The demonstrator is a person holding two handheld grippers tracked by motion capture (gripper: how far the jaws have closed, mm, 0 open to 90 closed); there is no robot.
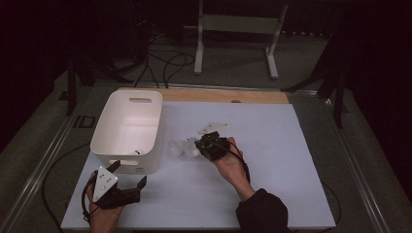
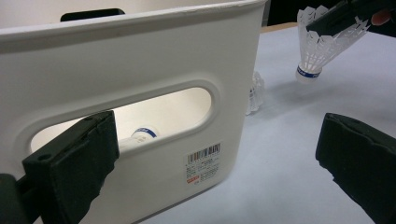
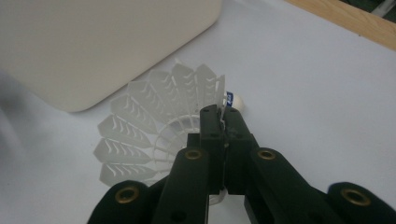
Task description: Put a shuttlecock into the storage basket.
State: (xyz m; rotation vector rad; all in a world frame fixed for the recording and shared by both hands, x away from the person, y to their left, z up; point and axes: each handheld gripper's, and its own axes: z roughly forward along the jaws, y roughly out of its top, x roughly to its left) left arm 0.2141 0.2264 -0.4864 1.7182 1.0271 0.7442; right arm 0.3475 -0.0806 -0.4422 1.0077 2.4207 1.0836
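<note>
Shuttlecock (image 3: 154, 126): white slotted plastic skirt, rounded cork; your right gripper (image 3: 223, 122) has its jaws clamped on the skirt, just above the bench (image 1: 272, 145)
Bin (image 1: 127, 130): smooth white plastic, close left; another shuttlecock (image 2: 254, 91) beside it
Left gripper (image 1: 130, 174): jaws apart at the bin's handle slot

A: Which markings can be read?
B: A barcode sticker (image 2: 204, 163) stands on the white bin (image 2: 140, 60), low on its wall, below the handle slot; its print is too small to read. No other text is legible.
</note>
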